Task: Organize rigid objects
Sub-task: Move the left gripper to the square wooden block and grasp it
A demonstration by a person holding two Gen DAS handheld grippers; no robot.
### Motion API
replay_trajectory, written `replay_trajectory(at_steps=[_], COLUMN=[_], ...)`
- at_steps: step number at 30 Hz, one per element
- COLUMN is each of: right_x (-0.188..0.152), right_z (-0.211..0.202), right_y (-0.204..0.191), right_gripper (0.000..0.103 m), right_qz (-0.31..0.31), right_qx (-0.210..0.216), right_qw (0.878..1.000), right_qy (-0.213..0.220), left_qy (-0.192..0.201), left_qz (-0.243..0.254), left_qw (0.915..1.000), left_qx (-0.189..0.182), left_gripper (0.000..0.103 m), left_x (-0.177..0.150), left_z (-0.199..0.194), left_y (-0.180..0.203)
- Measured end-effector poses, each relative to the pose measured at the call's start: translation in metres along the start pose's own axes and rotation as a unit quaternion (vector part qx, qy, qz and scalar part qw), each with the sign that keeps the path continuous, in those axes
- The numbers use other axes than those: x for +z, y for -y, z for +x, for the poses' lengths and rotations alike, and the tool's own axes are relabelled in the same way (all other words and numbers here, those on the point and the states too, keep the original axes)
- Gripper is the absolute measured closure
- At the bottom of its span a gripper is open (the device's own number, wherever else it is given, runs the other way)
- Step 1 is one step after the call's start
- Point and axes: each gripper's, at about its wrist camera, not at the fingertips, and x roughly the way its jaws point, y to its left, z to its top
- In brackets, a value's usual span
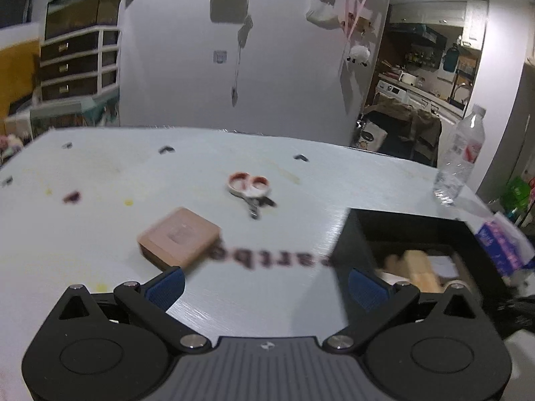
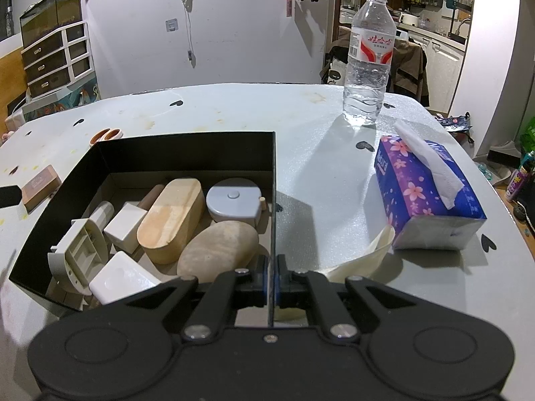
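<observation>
On the tabletop (image 1: 100, 173), left to right: a brown block (image 1: 179, 235), scissors (image 1: 250, 191), the black box (image 2: 187, 153). Left gripper (image 1: 265, 287) — jaws wide apart, holding nothing. Right gripper (image 2: 271, 275) — jaws closed on the box's right wall.

A black open box (image 2: 187, 153) holds wooden, white and stone pieces; tan block (image 1: 179, 235) and scissors (image 1: 249, 188) lie outside.

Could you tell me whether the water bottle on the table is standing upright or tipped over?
Upright: the water bottle stands on its base on the table, white cap on top.
</observation>
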Motion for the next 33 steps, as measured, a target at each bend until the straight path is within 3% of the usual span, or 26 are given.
replay_trajectory(at_steps=[8,14,21,26,30,33], right_x=[0.002,0.003,0.003,0.004,0.004,0.004], right_z=[0.002,0.006,0.01,0.013,0.013,0.013], right_y=[0.002,0.001,0.003,0.002,0.002,0.002], right_gripper=[0.099,0.099,0.099,0.099,0.099,0.099], right_qz=[0.002,0.003,0.007,0.005,0.005,0.005], right_qx=[-0.005,-0.008,-0.008,-0.006,-0.005,-0.005], right_qw=[1.0,1.0,1.0,1.0,1.0,1.0], right_qy=[-0.006,-0.011,-0.017,-0.018,-0.018,-0.019], left_qy=[-0.019,-0.019,-0.054,-0.066,-0.074,-0.073], left_qz=[0.06,0.142,0.125,0.13,0.127,0.125], left_qw=[0.998,0.9896,0.9885,0.9876,0.9889,0.9895], left_qx=[-0.003,-0.013,-0.066,-0.057,-0.026,-0.003], left_gripper=[0.0,0.0,0.004,0.014,0.027,0.031], left_x=[0.008,0.021,0.022,0.016,0.019,0.023], left_z=[0.049,0.082,0.098,0.086,0.088,0.098], left_y=[-0.041,-0.061,-0.078,-0.066,-0.059,-0.059])
